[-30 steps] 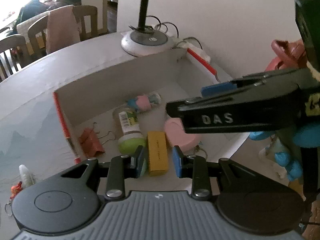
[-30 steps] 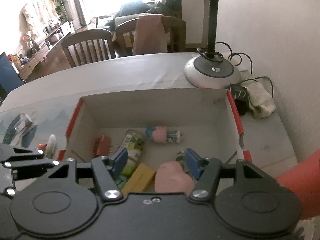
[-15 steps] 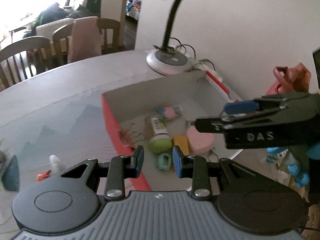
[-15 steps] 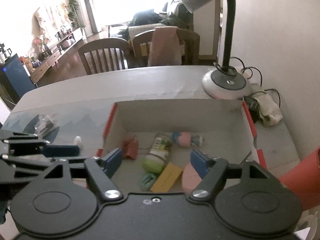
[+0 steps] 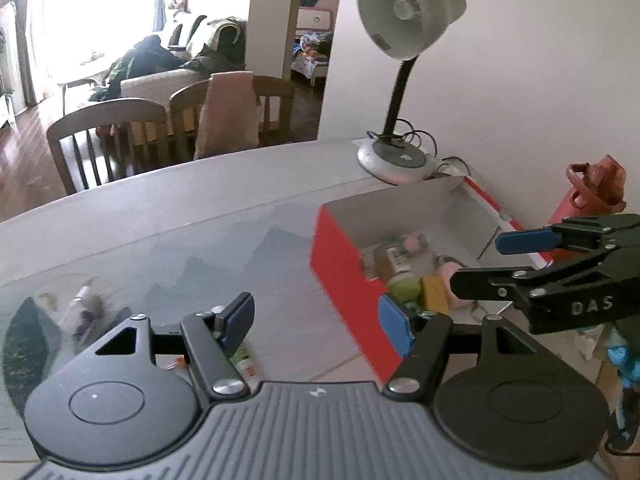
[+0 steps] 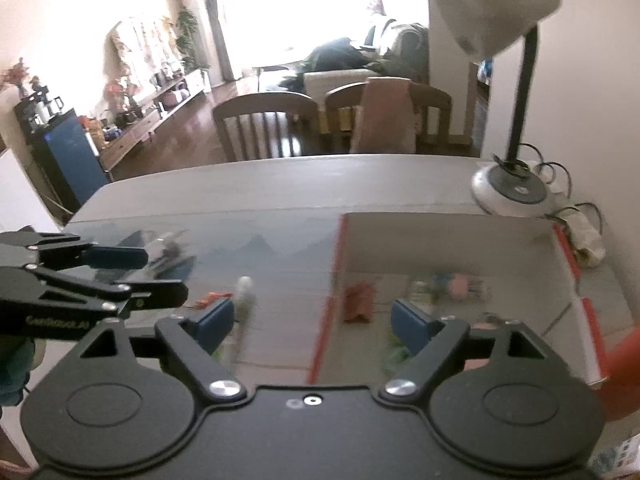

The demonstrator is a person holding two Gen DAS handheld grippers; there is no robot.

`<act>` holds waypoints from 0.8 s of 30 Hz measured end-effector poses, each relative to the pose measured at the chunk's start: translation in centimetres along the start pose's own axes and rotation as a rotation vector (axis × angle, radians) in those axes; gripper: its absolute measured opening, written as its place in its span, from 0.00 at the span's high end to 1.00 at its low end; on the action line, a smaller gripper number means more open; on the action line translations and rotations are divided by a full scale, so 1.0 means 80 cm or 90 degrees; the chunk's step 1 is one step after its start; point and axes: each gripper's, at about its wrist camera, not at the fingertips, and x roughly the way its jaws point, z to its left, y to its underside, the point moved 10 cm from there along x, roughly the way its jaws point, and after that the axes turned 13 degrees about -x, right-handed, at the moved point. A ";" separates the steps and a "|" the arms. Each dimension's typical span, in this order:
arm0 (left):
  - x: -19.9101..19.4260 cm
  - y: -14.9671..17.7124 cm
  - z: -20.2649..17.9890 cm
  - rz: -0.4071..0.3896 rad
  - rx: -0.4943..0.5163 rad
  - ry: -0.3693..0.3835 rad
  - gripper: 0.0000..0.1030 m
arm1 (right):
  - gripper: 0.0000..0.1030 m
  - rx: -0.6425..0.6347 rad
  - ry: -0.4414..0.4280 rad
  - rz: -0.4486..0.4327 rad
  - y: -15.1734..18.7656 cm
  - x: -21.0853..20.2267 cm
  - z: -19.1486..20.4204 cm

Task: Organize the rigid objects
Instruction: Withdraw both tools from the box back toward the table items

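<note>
Left gripper (image 5: 316, 320) and right gripper (image 6: 308, 322): jaws opening, nothing between them; red box (image 5: 348, 280) of small objects lies beyond, to the right

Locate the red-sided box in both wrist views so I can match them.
Left wrist: the red-sided box sits right of centre, its red wall facing the camera, just past the left tongs' right pad.
Right wrist: the box fills centre to right, its red left wall running down between the right tongs' pads.
Shared landmark: the desk lamp's round base, just behind the box's far wall.
</note>
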 end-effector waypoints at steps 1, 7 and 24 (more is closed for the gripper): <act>-0.005 0.001 0.008 0.000 -0.001 0.000 0.34 | 0.15 -0.004 -0.002 -0.002 -0.001 0.000 0.010; -0.028 0.001 0.063 -0.007 -0.014 -0.012 0.31 | 0.10 -0.022 -0.021 -0.010 -0.006 0.010 0.062; -0.035 0.022 0.207 0.015 -0.056 -0.034 0.18 | 0.08 -0.027 -0.024 0.018 0.004 0.072 0.155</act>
